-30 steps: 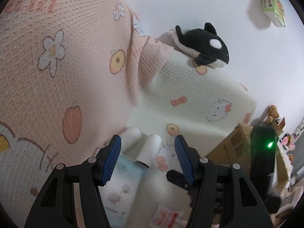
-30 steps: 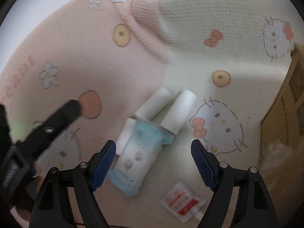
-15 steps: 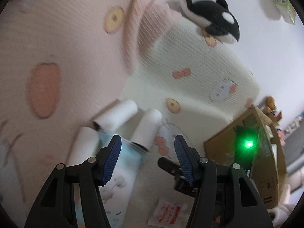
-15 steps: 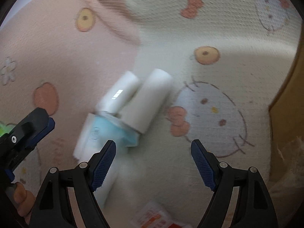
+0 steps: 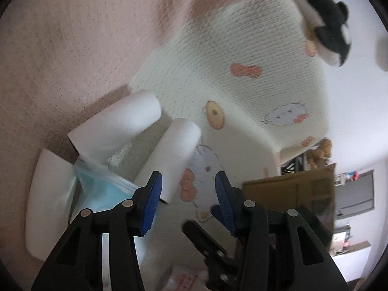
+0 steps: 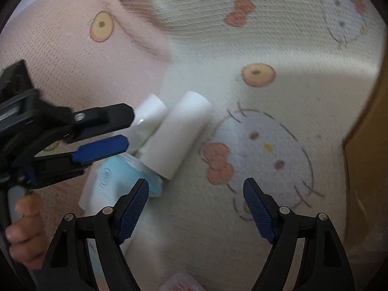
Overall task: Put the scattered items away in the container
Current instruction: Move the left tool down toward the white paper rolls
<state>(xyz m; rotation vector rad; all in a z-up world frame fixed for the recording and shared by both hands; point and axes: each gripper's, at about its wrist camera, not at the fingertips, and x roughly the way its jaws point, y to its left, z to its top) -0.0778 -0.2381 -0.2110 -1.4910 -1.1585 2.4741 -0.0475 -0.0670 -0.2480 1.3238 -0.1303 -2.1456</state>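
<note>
The white rolls point(image 6: 179, 135) lie side by side on the cream printed blanket point(image 6: 278, 38), their lower ends inside a torn light-blue wrapper point(image 6: 126, 177). In the earlier pictures they were farther from both cameras; now they fill much more of each view, because both grippers have come down toward them. The left gripper point(image 5: 186, 194) has its jaws just narrowing, but nothing is between them; its left pad stands just beside the end of the nearer roll. The right gripper point(image 6: 196, 208) has also been closing a little, yet its fingers are apart and empty above the blanket. The cardboard box point(image 5: 291, 194), probably the container, waits at the right. I judge a pick of the rolls comes next, no item is tidied yet
</note>
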